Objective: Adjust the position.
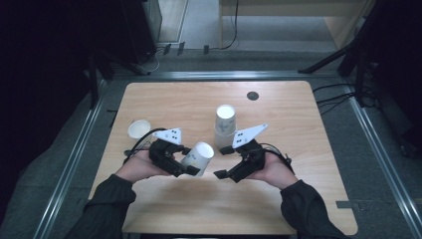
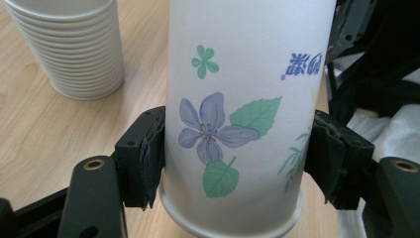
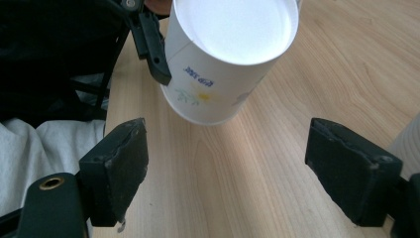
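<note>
My left gripper (image 1: 186, 162) is clamped on the flowered paper cup (image 1: 198, 158), held tilted above the table (image 1: 298, 109) near the cup stack (image 1: 225, 127). Right gripper (image 1: 226, 162) is spread wide, empty. Cup looks light, thin-walled, crushable: grip gently near the stiffer rim.

Held: flowered paper cup (image 2: 247, 114), upside down, pads (image 2: 151, 153) pressed on both sides.
Behind, left: stack of cups (image 2: 69, 44) on table (image 2: 29, 129).

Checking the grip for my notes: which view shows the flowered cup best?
The left gripper view: the cup fills it, flowers sharp, both pads pressed on its sides. The high view shows it small and tilted in the left gripper. The right gripper view shows its base and a little print.
</note>
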